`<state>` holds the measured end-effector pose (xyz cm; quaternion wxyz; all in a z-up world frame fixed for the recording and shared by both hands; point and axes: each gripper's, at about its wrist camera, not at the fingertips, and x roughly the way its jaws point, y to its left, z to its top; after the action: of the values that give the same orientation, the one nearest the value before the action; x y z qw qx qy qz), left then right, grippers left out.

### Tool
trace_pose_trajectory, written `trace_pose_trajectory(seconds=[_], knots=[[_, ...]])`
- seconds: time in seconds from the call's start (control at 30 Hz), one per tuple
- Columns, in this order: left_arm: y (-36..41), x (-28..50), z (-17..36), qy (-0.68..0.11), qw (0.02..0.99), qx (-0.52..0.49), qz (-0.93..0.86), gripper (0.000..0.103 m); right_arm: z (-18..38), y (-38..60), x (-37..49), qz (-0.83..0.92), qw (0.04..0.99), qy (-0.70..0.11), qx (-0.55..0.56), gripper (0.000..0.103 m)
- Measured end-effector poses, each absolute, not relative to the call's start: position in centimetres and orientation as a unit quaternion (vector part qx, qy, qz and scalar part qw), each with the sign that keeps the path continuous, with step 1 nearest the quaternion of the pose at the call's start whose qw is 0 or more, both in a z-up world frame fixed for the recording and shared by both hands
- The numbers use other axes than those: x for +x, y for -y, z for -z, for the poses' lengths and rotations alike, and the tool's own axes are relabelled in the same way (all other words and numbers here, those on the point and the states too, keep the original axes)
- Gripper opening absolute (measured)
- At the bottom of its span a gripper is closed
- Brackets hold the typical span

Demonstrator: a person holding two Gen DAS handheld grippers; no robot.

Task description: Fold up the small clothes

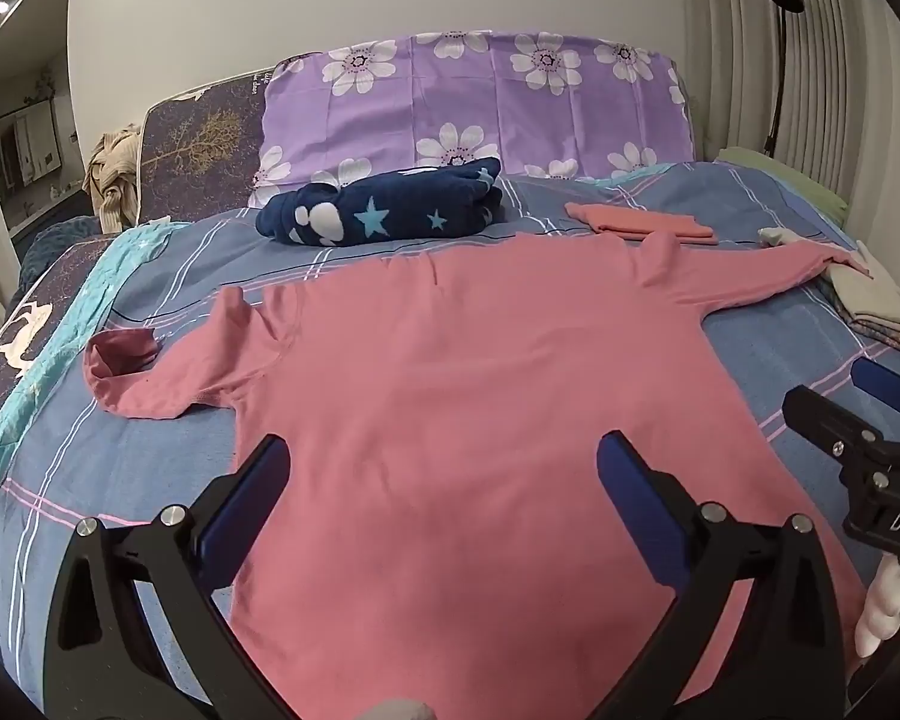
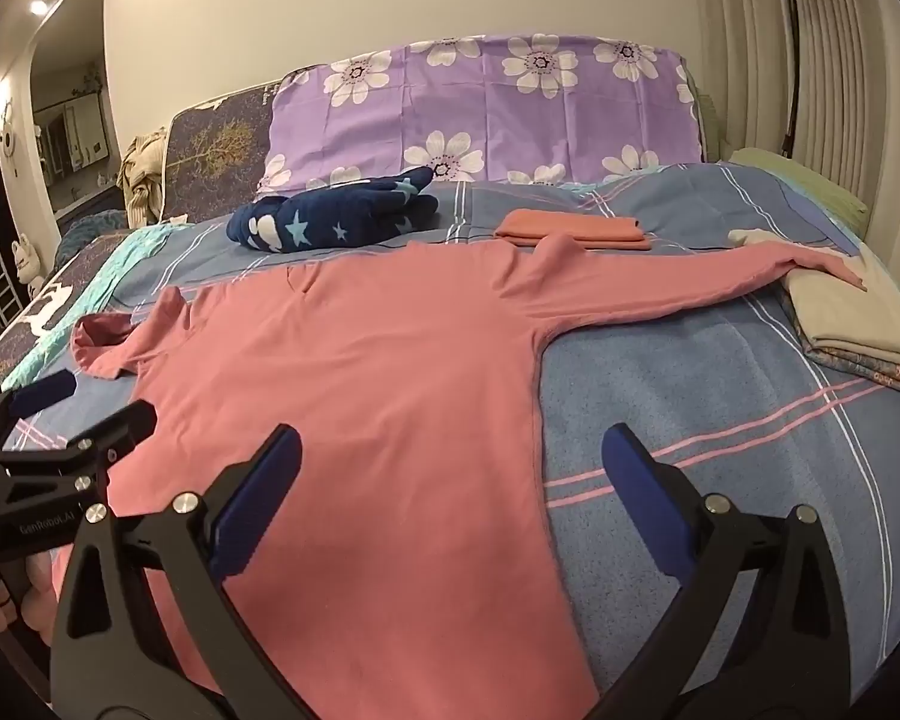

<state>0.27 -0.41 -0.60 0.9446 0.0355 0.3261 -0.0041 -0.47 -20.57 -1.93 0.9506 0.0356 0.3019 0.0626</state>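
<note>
A pink long-sleeved shirt [image 1: 480,372] [image 2: 354,372] lies spread flat on the bed, collar toward the pillows. Its left sleeve [image 1: 144,378] is crumpled short; its right sleeve [image 2: 678,282] stretches out over a folded pile. My left gripper [image 1: 444,462] hovers open above the shirt's lower left part, nothing between its fingers. My right gripper [image 2: 456,456] hovers open over the shirt's right hem edge, also empty. Each gripper shows in the other's view: the right gripper [image 1: 846,396] at the right edge, the left gripper [image 2: 84,402] at the left edge.
A blue checked bedspread [image 2: 720,396] covers the bed. Behind the shirt lie a folded navy star-print garment [image 1: 384,210], a folded salmon garment [image 1: 642,222] and a beige folded pile [image 2: 858,318] at right. A purple flowered pillow [image 1: 480,102] stands at the head.
</note>
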Motion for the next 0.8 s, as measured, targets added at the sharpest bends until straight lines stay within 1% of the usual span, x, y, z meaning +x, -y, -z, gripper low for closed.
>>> trace_pose_trajectory(seconds=[0.17, 0.43, 0.57, 0.63, 0.8], knots=[[0.1, 0.5, 1.6, -0.333, 0.942, 0.03, 0.011, 0.102, 1.4, 20.7, 0.3, -0.058, 0.943, -0.322, 0.058, 0.101], [0.0, 0.6, 2.4, -0.338, 0.94, 0.03, 0.02, 0.102, 1.8, 20.5, 0.6, -0.052, 0.941, -0.33, 0.05, 0.101], [-0.8, 0.1, 2.6, -0.324, 0.944, -0.01, 0.057, 0.102, 2.0, 20.6, 0.7, -0.053, 0.94, -0.334, 0.05, 0.101], [-0.9, 0.1, 2.9, -0.33, 0.942, -0.019, 0.061, 0.102, 2.1, 20.6, 0.7, -0.053, 0.939, -0.337, 0.049, 0.101], [-0.8, 0.3, 3.7, -0.349, 0.936, -0.001, 0.049, 0.102, 2.6, 20.6, 0.6, -0.052, 0.937, -0.344, 0.046, 0.101]])
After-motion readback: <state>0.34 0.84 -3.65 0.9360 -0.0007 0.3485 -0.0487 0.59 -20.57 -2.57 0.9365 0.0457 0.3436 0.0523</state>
